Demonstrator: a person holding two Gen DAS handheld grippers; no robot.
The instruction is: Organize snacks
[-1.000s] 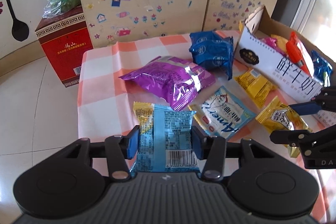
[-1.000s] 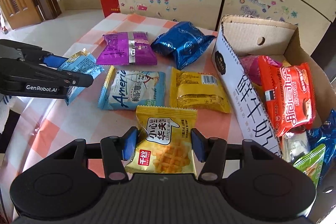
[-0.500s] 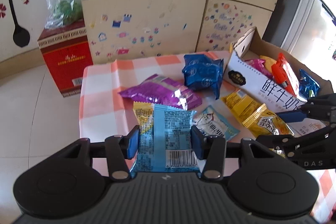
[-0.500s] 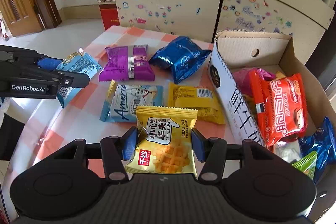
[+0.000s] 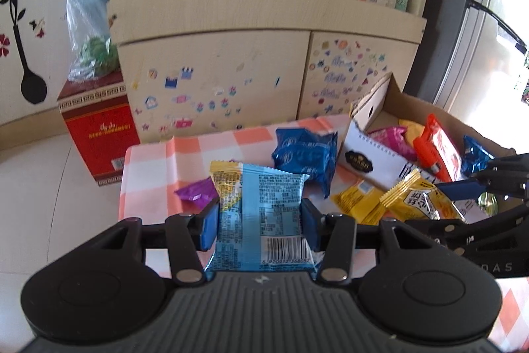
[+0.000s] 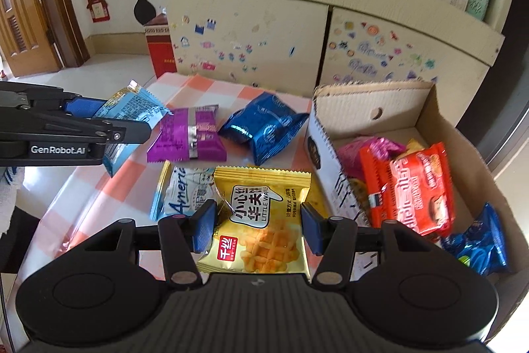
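Pale-blue barcoded snack packet [image 5: 261, 214]

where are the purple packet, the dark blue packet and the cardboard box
purple packet [image 6: 188, 138], right wrist view, middle of its wrapper
dark blue packet [image 6: 263, 126], right wrist view, its crinkled front
cardboard box [image 6: 373, 103], right wrist view, inner back wall

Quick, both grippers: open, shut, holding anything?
Left gripper: shut on the light-blue foil snack packet.
Right gripper: shut on the yellow waffle snack packet.
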